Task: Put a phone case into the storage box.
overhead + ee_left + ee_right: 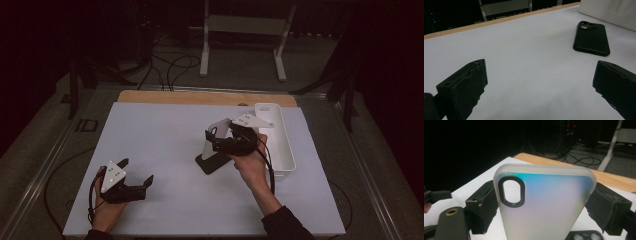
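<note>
High view: right gripper [220, 136] clamps a frosted case [215, 137] upright, long axis vertical, right above the black phone [212, 162] flat on the counter [165, 150], white bin [280, 145] just beside.

Left gripper [136, 176] sits well apart, jaws spread, nothing in them.

Left gripper view: phone [591, 38] matte, rounded, ahead-right.

Right gripper view: case [544, 202] translucent, iridescent, oval cutout, pinched btw both jaws.

Two phone cases: one frosted case [544, 202] and one black case [591, 38], both toward the table's right side. One white tray [280, 137] along the table's right edge. Two grippers: one left gripper [136, 175] near the front-left corner, one right gripper [212, 141] mid-table
</note>
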`<state>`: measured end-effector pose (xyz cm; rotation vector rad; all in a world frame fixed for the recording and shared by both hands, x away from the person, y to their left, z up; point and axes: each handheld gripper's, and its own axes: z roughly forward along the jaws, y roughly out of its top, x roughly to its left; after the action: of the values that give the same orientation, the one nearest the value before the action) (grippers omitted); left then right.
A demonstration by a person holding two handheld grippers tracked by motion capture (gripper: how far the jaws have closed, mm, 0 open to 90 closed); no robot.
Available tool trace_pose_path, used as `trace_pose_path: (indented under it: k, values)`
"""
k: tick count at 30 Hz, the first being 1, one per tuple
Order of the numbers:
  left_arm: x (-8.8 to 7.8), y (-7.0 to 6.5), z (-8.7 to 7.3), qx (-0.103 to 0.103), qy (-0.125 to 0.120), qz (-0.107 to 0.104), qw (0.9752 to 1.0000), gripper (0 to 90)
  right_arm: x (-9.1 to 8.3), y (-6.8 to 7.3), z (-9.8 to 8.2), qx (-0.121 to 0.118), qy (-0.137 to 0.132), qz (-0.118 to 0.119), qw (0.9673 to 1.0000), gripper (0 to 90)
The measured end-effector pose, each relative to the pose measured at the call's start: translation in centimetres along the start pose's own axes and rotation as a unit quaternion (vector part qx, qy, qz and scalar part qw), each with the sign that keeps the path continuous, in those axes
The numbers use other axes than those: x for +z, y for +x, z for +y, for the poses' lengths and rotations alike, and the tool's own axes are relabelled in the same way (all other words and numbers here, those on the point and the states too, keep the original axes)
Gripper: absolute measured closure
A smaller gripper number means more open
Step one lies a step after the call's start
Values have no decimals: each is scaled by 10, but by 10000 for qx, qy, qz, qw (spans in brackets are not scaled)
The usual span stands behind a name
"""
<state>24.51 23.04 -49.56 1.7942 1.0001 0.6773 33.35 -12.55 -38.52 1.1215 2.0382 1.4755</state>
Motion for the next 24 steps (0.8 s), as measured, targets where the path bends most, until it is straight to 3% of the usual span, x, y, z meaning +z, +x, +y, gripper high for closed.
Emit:
trace_pose_path:
  k: [16,24]
  values:
    - [1,0,0,-59,-16,20,10000,0,11,-29,21,-34,-19,-285,9996,166]
    - [2,0,-1,-79,11,19,10000,0,12,-45,30,136,-105,-430,9989,166]
